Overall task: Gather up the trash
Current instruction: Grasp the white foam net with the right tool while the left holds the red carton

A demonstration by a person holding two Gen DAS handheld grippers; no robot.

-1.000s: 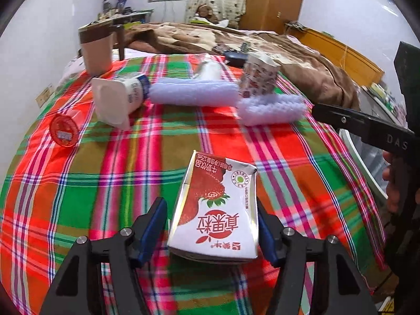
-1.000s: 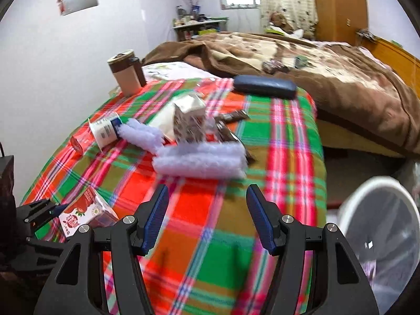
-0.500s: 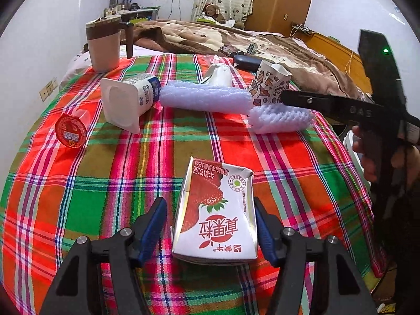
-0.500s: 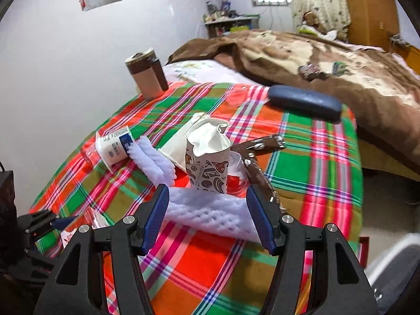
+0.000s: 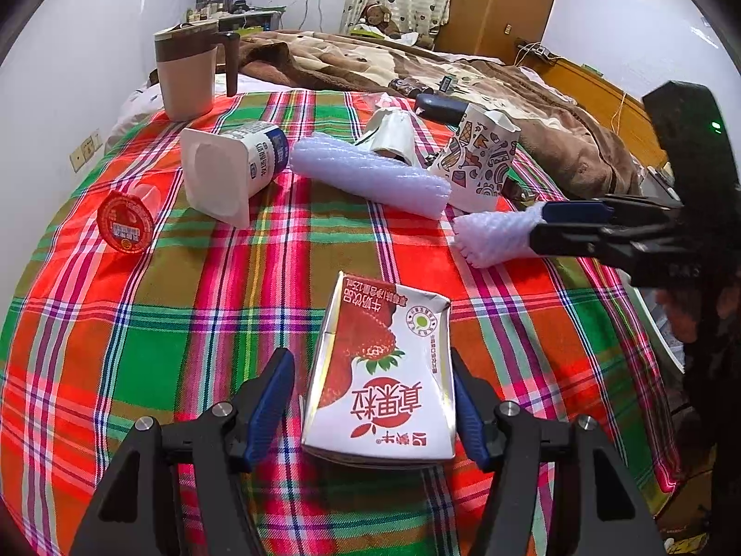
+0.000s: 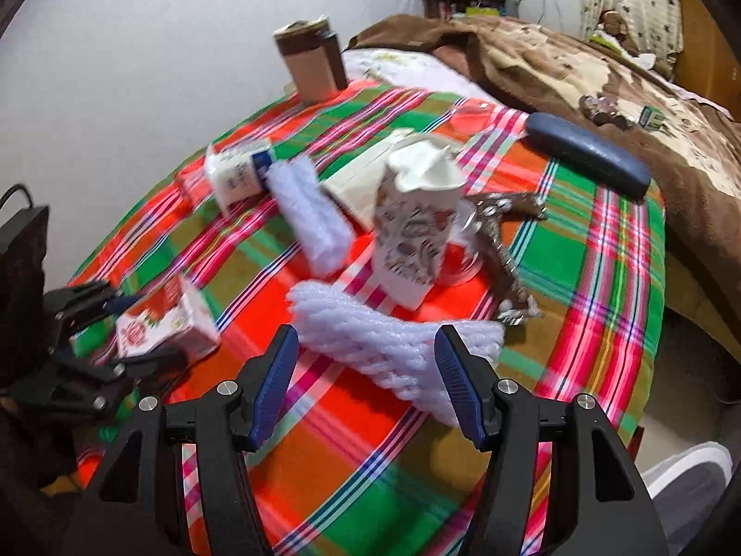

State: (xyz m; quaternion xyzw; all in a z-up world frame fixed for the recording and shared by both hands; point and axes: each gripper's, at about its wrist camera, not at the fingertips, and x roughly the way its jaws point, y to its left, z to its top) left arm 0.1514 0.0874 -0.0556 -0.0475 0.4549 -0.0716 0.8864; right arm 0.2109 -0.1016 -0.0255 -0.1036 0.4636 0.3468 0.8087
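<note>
A strawberry milk carton [image 5: 384, 375] lies on the plaid cloth between the open jaws of my left gripper [image 5: 373, 405]; the right finger looks to touch it, the left stands apart. It also shows in the right wrist view [image 6: 162, 324]. My right gripper [image 6: 366, 377] is open around a white foam net sleeve [image 6: 393, 338], also seen in the left wrist view [image 5: 495, 234]. Behind it stands a patterned paper cup [image 6: 414, 231]. A second foam sleeve [image 5: 370, 173], a yogurt cup [image 5: 231, 169] and a red jelly cup [image 5: 125, 227] lie farther back.
A brown-lidded mug [image 5: 187, 76] stands at the far left corner. A dark glasses case [image 6: 588, 153] and a brown wrapper [image 6: 505, 250] lie to the right. A brown blanket [image 5: 370, 60] covers the bed beyond. A white bin rim [image 6: 690, 463] sits off the bed's edge.
My right gripper has moved forward and down, so the near foam sleeve now sits between its fingers. The left gripper has stayed around the milk carton.
</note>
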